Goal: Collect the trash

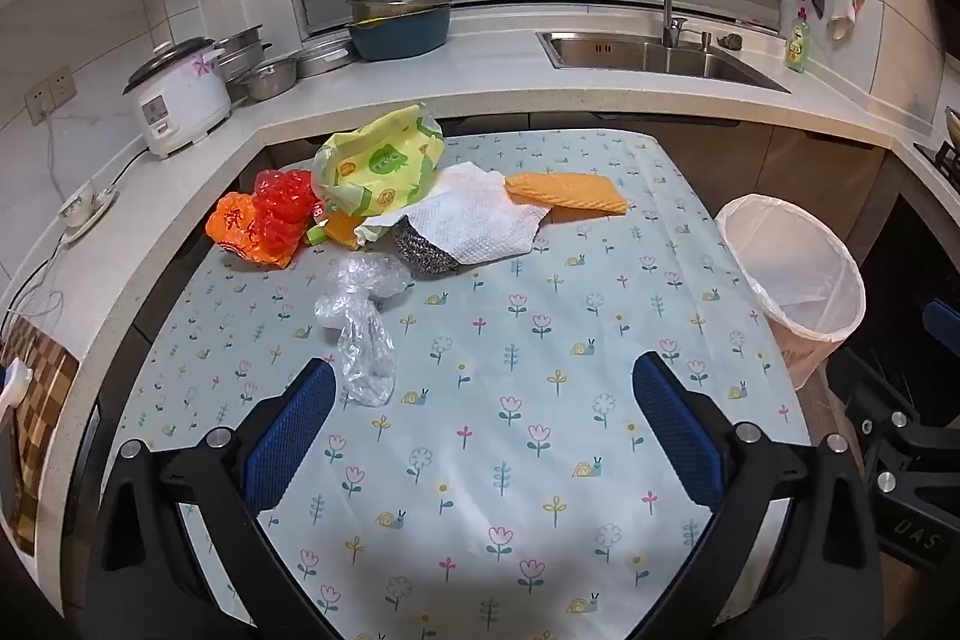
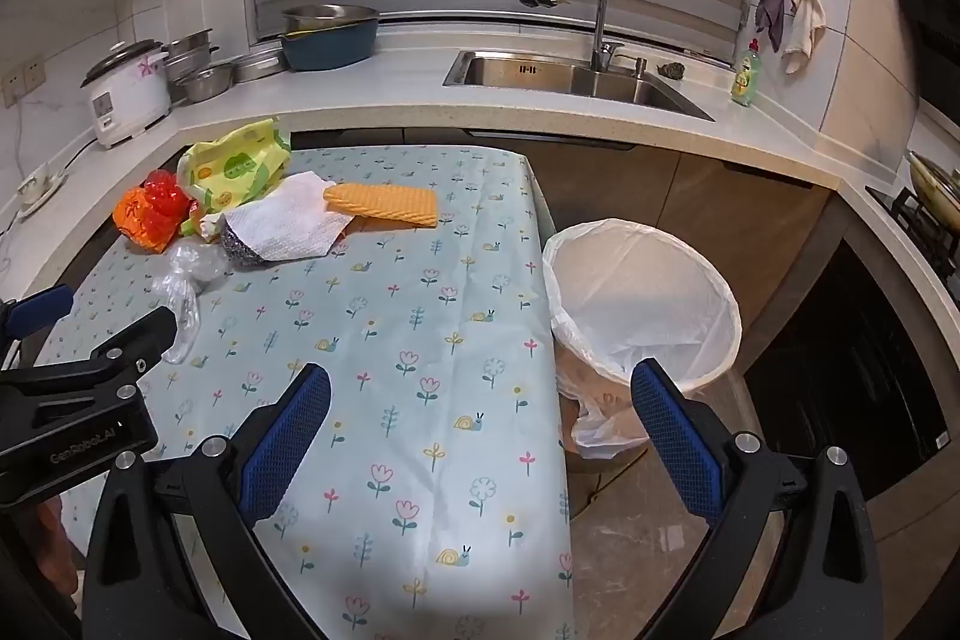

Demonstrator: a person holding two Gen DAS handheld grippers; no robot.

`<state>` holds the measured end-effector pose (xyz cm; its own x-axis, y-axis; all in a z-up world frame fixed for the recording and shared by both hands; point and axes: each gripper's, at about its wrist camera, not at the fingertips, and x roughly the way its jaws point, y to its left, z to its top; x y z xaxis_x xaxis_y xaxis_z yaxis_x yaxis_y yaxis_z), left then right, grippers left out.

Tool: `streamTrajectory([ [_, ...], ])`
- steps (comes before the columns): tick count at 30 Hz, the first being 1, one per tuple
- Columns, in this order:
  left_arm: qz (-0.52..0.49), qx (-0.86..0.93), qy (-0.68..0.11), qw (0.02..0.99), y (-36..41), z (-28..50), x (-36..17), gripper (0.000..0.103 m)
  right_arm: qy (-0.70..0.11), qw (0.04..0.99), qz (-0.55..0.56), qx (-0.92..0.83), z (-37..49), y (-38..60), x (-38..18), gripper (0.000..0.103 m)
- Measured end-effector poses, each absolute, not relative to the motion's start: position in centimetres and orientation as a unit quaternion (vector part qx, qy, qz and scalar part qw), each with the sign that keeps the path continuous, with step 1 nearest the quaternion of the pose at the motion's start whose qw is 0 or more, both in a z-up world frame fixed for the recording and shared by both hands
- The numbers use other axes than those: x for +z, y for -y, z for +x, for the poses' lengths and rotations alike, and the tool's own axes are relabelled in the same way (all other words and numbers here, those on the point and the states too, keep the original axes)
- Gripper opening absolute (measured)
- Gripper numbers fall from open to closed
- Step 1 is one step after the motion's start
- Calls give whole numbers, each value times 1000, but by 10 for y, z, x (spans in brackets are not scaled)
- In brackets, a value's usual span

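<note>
Jaws both wide, empty, above tablecloth (image 1: pixel 480 460).

The left gripper (image 1: pixel 483 382) and the right gripper (image 2: pixel 480 388) both hover with jaws spread wide, gripping nothing.

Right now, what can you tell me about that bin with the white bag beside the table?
The bin is round and pale pinkish, lined with a thin white plastic bag folded over its rim, with loose bag hanging down the near side. It stands upright on the floor, close against the right edge of the flowered table; whether they touch is unclear. It looks empty as far as the inside shows. Neither tool touches it.
</note>
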<state>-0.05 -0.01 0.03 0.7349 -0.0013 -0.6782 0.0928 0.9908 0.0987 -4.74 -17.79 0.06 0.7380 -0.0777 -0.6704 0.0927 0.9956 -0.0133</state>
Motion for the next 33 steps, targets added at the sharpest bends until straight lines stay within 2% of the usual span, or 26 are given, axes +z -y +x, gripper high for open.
streamTrajectory([
  [33,63,-23,-360,931,-2,-3,3,95,-347,937,1,-45,-50,170,6,96],
])
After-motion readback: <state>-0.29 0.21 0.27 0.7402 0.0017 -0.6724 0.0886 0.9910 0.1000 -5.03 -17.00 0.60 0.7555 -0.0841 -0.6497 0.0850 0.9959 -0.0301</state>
